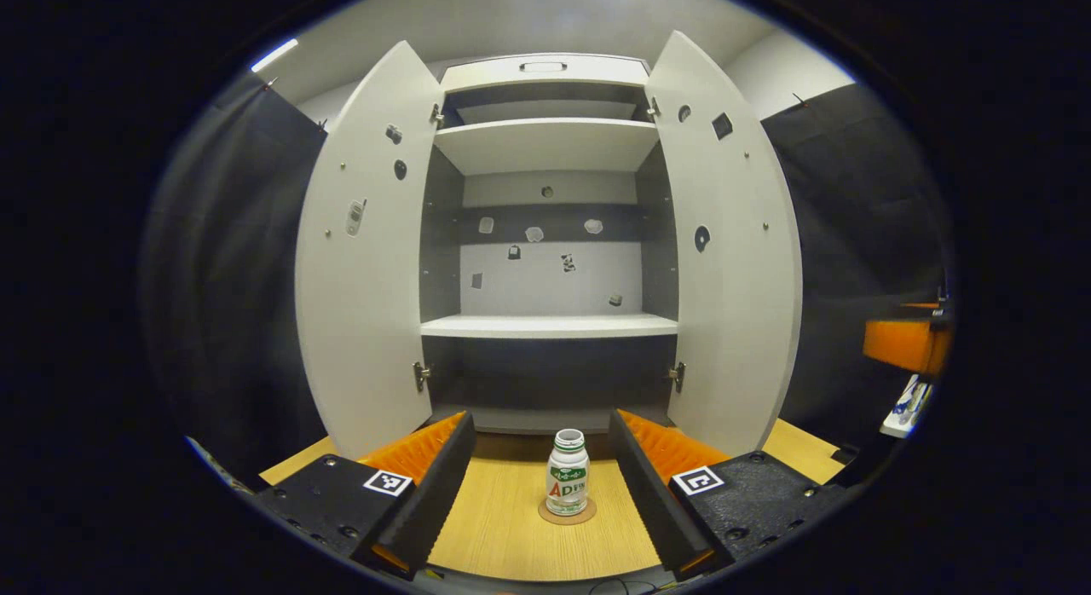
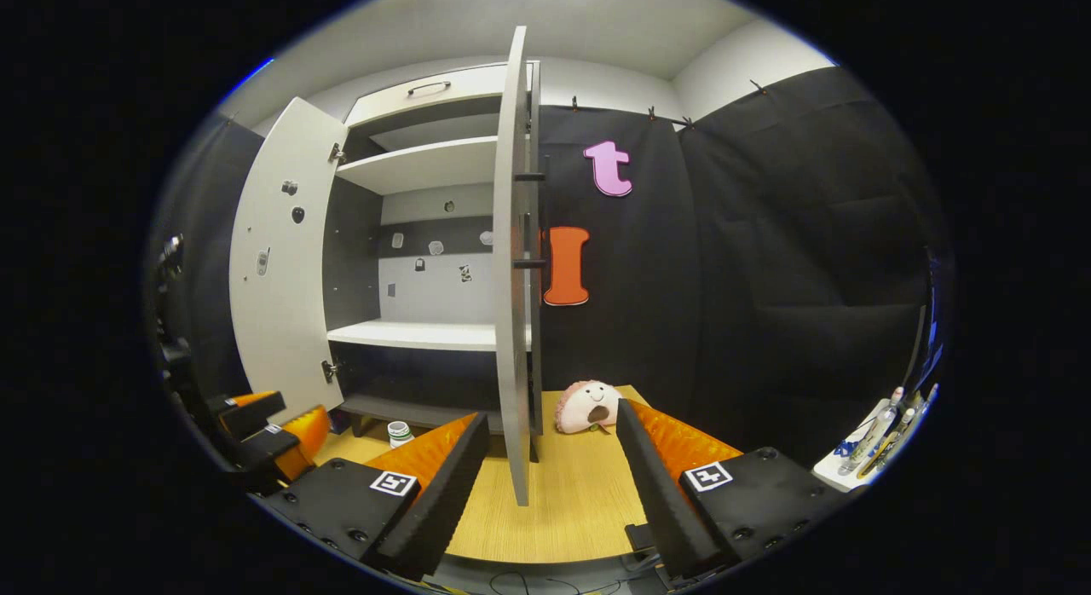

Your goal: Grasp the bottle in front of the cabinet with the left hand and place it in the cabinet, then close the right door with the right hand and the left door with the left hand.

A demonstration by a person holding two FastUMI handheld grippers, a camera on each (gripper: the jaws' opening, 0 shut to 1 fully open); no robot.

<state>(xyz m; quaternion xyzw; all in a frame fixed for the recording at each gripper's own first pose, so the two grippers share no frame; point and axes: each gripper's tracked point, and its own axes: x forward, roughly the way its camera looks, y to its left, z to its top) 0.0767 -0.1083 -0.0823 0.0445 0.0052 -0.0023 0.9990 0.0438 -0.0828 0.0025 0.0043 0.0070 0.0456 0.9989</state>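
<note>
Probably a recording booth: black cloth walls (image 2: 767,237), open cabinet (image 1: 545,237).

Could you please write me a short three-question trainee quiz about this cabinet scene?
1. True or false: the white-capped plastic bottle stands on a round brown coaster.
2. The left gripper is: A) open around the bottle, untouching; B) shut on it.
3. Fill in: both tall white cabinet doors are ____.

Key: 1 true. 2 A. 3 open.
</note>
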